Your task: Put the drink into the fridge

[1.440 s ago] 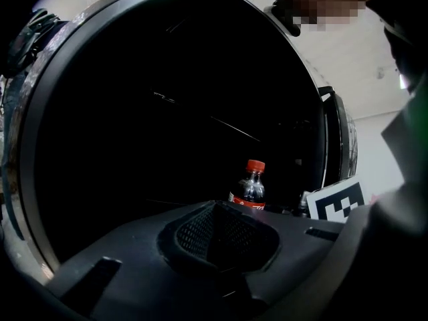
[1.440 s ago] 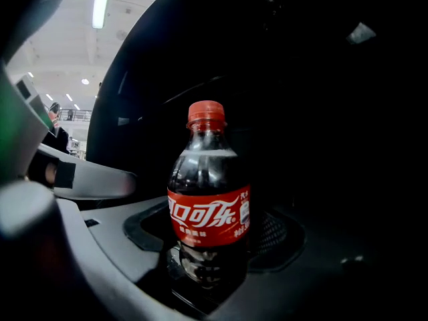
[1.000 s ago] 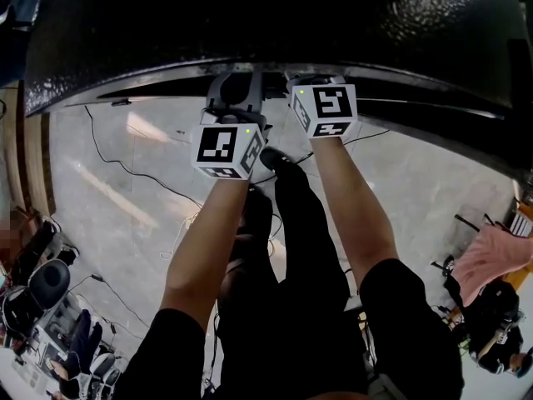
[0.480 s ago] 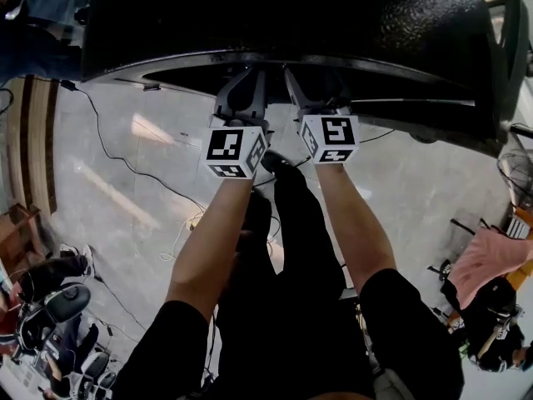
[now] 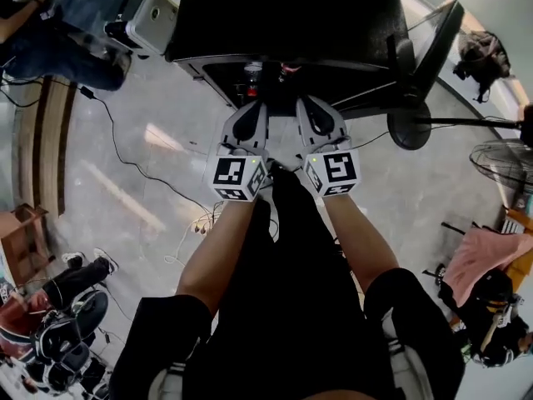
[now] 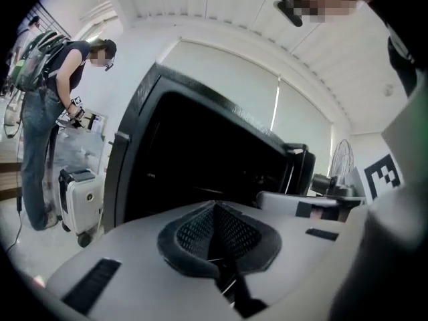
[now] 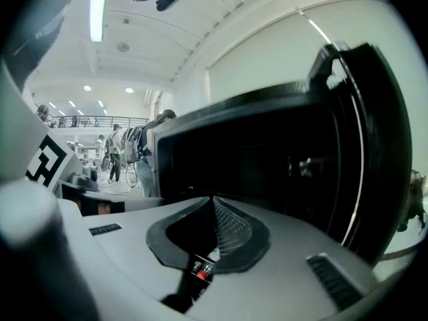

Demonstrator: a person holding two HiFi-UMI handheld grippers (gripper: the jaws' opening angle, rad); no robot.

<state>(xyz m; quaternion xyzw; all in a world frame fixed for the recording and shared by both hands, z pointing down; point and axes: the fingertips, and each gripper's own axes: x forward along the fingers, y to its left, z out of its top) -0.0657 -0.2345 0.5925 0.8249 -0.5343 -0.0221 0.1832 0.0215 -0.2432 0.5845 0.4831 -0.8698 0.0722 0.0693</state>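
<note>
Your left tongs (image 6: 214, 211) are pressed together, and your right tongs (image 7: 215, 204) have just been closing and now meet pad to pad with nothing between them, both just before the open black fridge (image 5: 283, 15), inside which the red-capped drink bottle (image 5: 252, 77) stands.

**Surface inventory, as I read it from my remote station**

- Fridge (image 5: 283, 15): black casing with a slight sheen. The door (image 5: 426, 44) is black with a bright glossy strip along its edge (metal or plastic, I cannot tell).
- Left gripper (image 6: 214, 206) and right gripper (image 7: 214, 200): smooth, matt, pale-grey plastic shells. The jaws are lined with black pads that have a fine dimpled grid.
- Marker cubes (image 5: 237, 177): matt white with black printed squares.
- Floor (image 5: 125, 182): smooth, polished grey that reflects streaks of light.
- Drink (image 5: 252, 77): red cap; the body is too small for me to judge.
- Suitcase (image 6: 77, 199): smooth, hard white shell.
- Pink cloth (image 5: 479, 257): soft and matt.
</note>
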